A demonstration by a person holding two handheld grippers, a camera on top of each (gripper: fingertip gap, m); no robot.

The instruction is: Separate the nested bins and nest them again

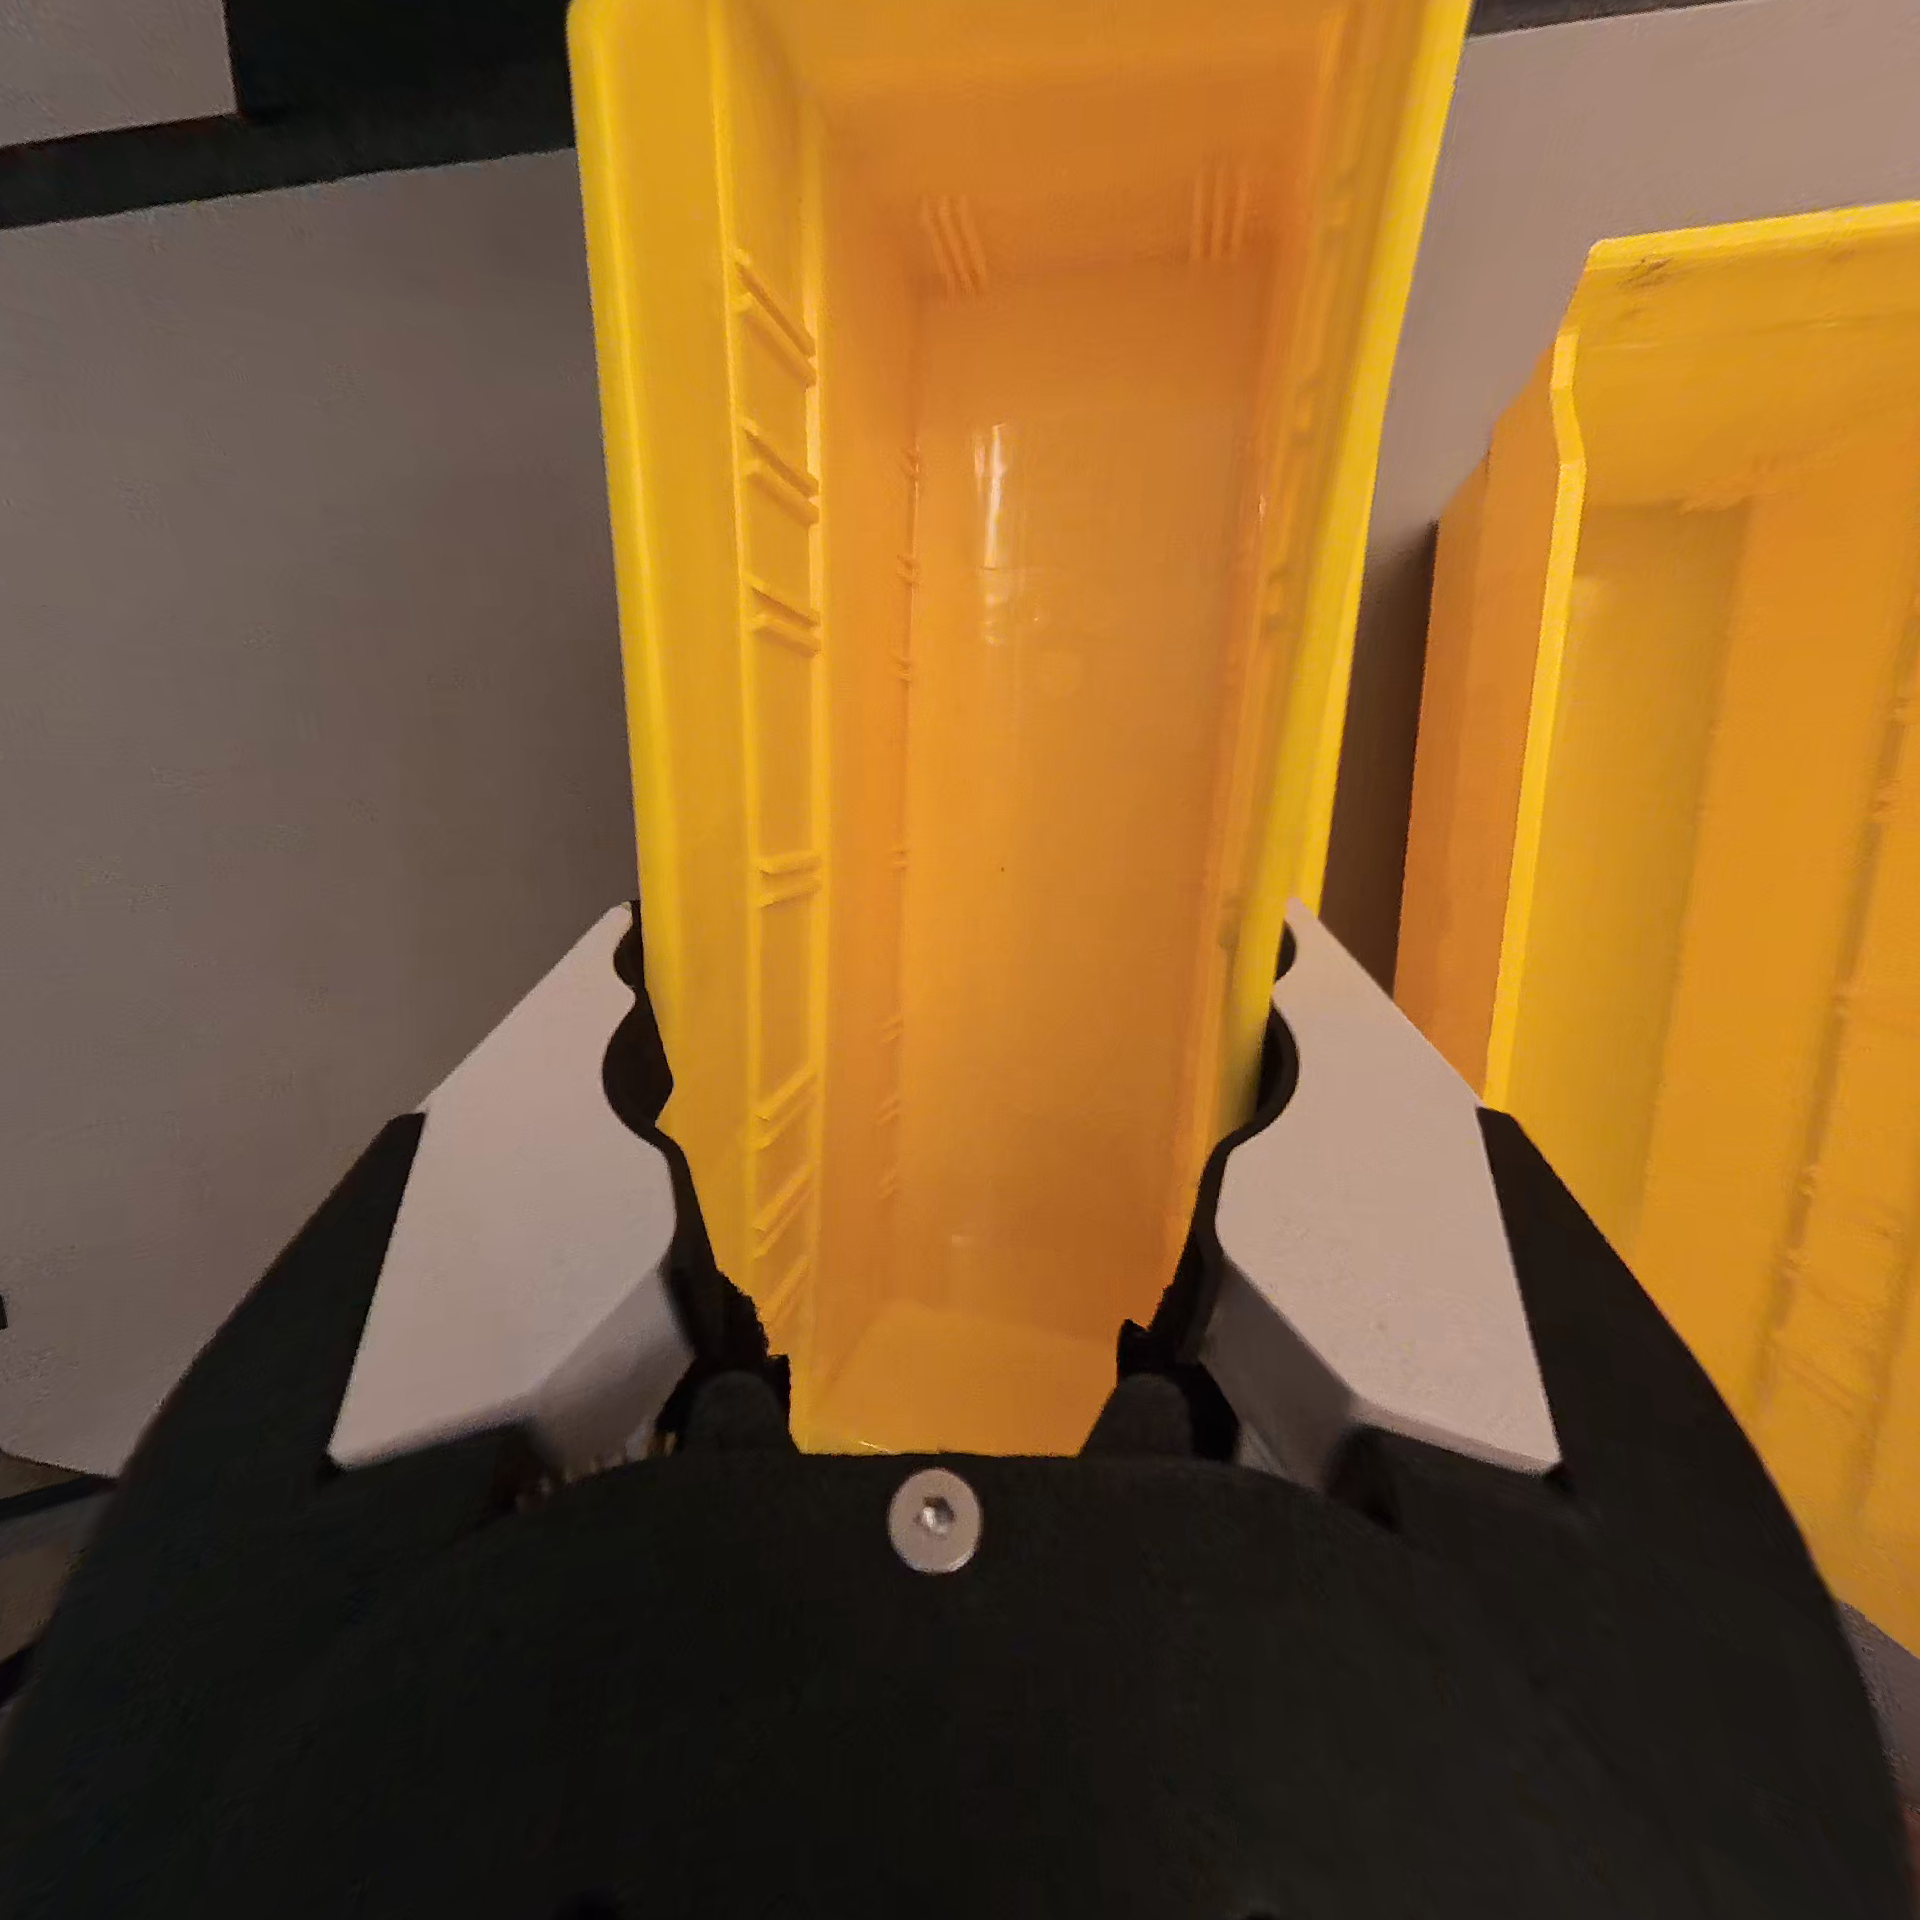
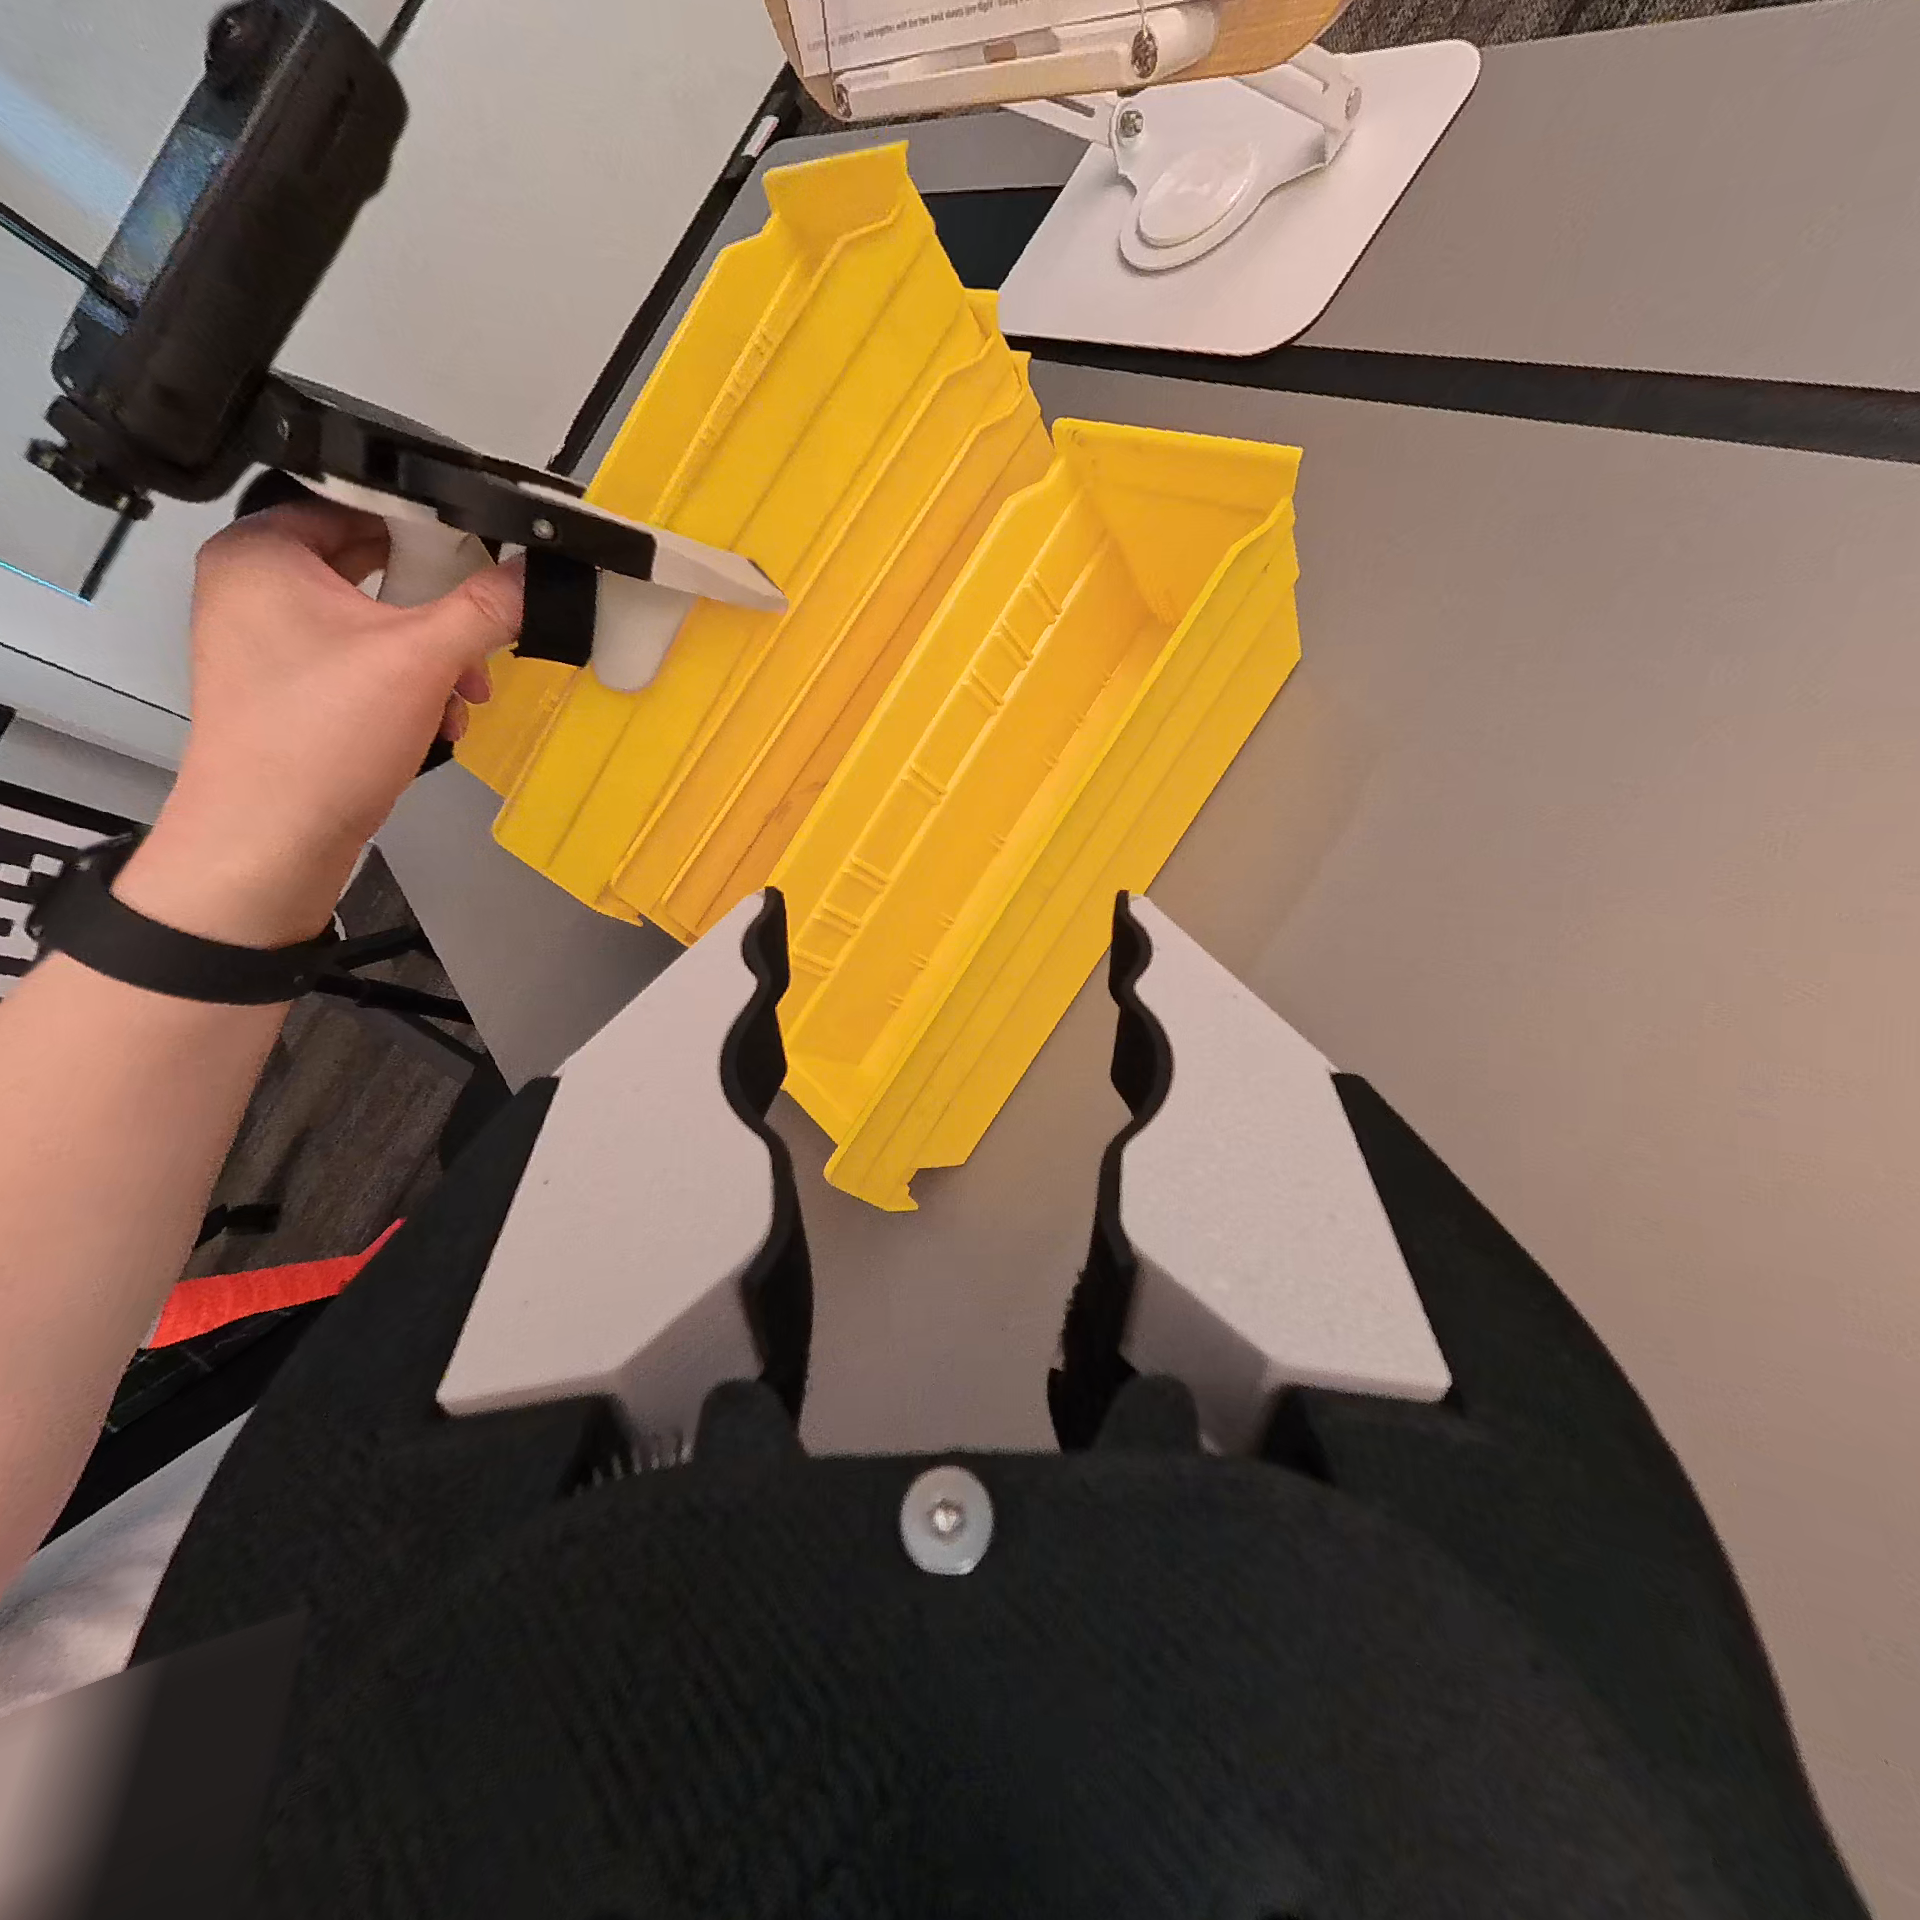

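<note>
My left gripper [image 1: 961, 935] is shut on a long yellow bin [image 1: 1039, 623]. Both pads press on its long side walls near its near end, and its open inside faces the camera. In the right wrist view this bin [image 2: 790, 520] is tilted on its side, with the left gripper [image 2: 665, 582] across it near the table's left edge. A second yellow bin [image 2: 1039, 779] lies open side up on the grey table [image 2: 1558, 831], and also shows in the left wrist view [image 1: 1714, 831]. My right gripper [image 2: 948, 935] is open above its near end. The pads do not press on it.
A person's hand [image 2: 312, 675] holds the left gripper. A white stand with a flat base plate [image 2: 1236, 208] and a wooden board [image 2: 1039, 42] stands at the table's far side. A black seam [image 2: 1558, 384] crosses the table. The floor lies beyond the table's left edge [image 2: 436, 935].
</note>
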